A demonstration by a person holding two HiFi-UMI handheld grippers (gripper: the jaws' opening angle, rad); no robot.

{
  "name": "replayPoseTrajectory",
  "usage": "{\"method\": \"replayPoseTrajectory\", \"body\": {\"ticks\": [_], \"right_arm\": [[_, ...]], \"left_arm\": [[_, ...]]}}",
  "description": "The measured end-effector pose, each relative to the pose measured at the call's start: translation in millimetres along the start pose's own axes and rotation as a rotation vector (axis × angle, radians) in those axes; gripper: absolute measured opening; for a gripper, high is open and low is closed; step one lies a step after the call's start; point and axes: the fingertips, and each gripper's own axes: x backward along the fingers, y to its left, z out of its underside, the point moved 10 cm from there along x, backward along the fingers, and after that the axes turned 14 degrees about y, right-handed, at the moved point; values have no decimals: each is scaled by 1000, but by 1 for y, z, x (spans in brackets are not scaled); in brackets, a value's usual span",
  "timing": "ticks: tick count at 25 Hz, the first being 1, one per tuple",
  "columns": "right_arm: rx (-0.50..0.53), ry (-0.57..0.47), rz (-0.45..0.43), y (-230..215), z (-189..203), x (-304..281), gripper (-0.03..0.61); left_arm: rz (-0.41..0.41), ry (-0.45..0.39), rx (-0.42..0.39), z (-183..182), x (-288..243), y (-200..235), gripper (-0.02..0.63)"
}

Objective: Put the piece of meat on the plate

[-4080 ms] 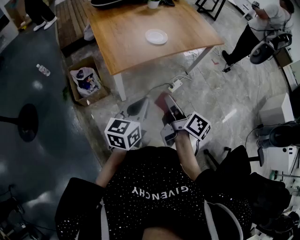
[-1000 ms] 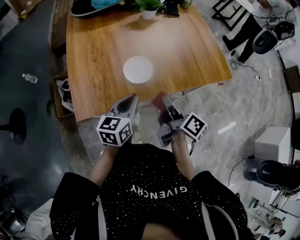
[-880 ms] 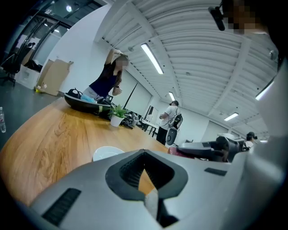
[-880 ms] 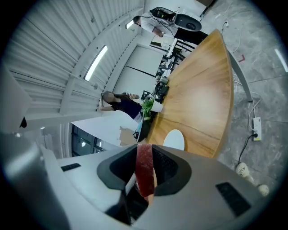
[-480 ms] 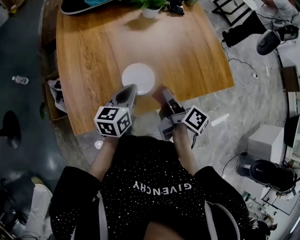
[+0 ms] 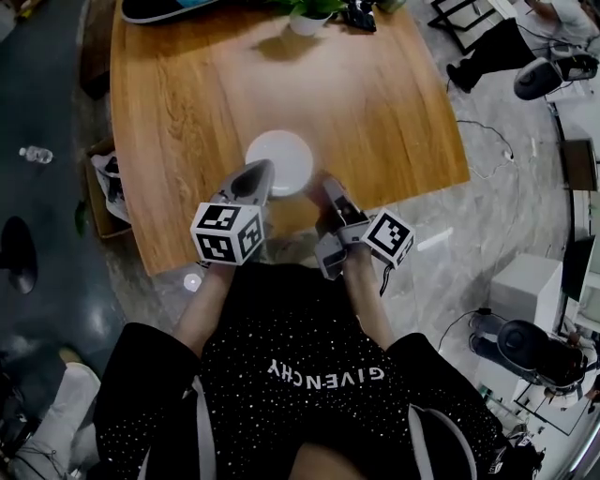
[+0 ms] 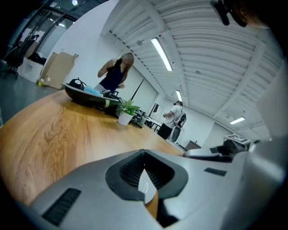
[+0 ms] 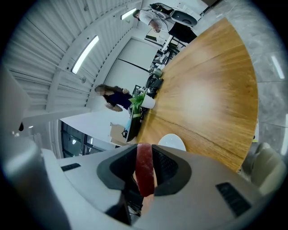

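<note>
A white plate (image 6: 279,161) lies on the wooden table (image 6: 375,112) near its front edge. My left gripper (image 6: 262,172) reaches over that edge with its tips at the plate's near left rim, jaws together and nothing in them. In the left gripper view, the left gripper (image 7: 144,155) shows a sliver of the plate (image 7: 145,188) through a thin gap. My right gripper (image 6: 327,187) is just right of the plate, shut on the piece of meat (image 6: 320,189). The meat (image 8: 145,173) is a dark red slab standing between the right gripper's (image 8: 145,150) pads, with the plate (image 8: 172,141) beyond.
A potted plant (image 6: 305,14) and a dark bag (image 6: 164,9) sit at the table's far edge. A cardboard box (image 6: 108,178) stands on the floor at the table's left, a water bottle (image 6: 36,155) further left. A person (image 7: 114,74) stands beyond the table.
The table and plate have come closer. Both grippers have moved forward over the table's front edge, up to the plate. The meat has stayed in the right gripper.
</note>
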Motion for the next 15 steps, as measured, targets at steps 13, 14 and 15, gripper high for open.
{"method": "replayPoseTrajectory", "body": {"ticks": [13, 14, 15], "right_arm": [[-13, 264, 36, -27, -25, -102, 98], [-29, 275, 38, -28, -26, -107, 98], [-48, 285, 38, -29, -26, -111, 98]], "left_arm": [[-116, 11, -58, 4, 0, 16, 9], [-117, 11, -51, 4, 0, 17, 9], [-119, 10, -44, 5, 0, 18, 9]]}}
